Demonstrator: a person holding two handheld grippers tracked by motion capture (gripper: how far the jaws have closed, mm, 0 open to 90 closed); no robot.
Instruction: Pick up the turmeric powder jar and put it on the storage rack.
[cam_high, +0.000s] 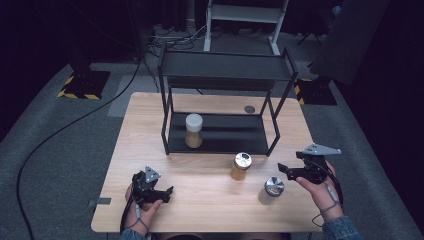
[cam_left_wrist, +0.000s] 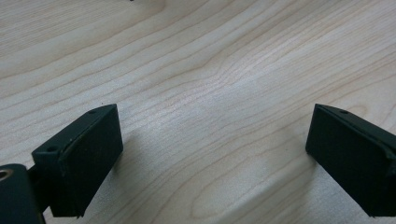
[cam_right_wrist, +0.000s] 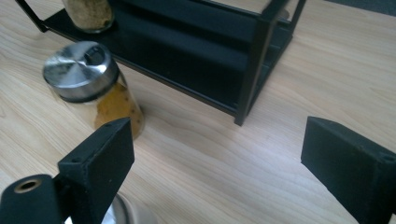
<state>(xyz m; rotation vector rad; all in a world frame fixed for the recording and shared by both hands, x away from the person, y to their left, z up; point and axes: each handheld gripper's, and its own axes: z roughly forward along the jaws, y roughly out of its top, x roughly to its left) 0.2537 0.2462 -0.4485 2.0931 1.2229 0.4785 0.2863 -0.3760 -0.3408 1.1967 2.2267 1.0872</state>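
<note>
A black two-tier rack (cam_high: 225, 70) stands at the back of the wooden table (cam_high: 210, 200). On its lower shelf is a white-lidded jar (cam_high: 194, 130) of tan grains, whose base shows in the right gripper view (cam_right_wrist: 88, 14). Two metal-lidded jars stand in front of the rack: one with orange contents (cam_high: 241, 166) (cam_right_wrist: 88, 79), and a paler one (cam_high: 271, 190) nearer the right hand. My right gripper (cam_high: 284, 171) (cam_right_wrist: 215, 158) is open, pointing left toward these jars and holding nothing. My left gripper (cam_high: 167, 195) (cam_left_wrist: 212, 154) is open low over bare wood at the front left.
A small dark round disc (cam_high: 249, 109) lies on the table behind the rack's right side. The rack's front right post (cam_right_wrist: 252, 70) stands ahead of the right gripper. Cables and a white frame (cam_high: 245, 15) are on the grey floor beyond the table.
</note>
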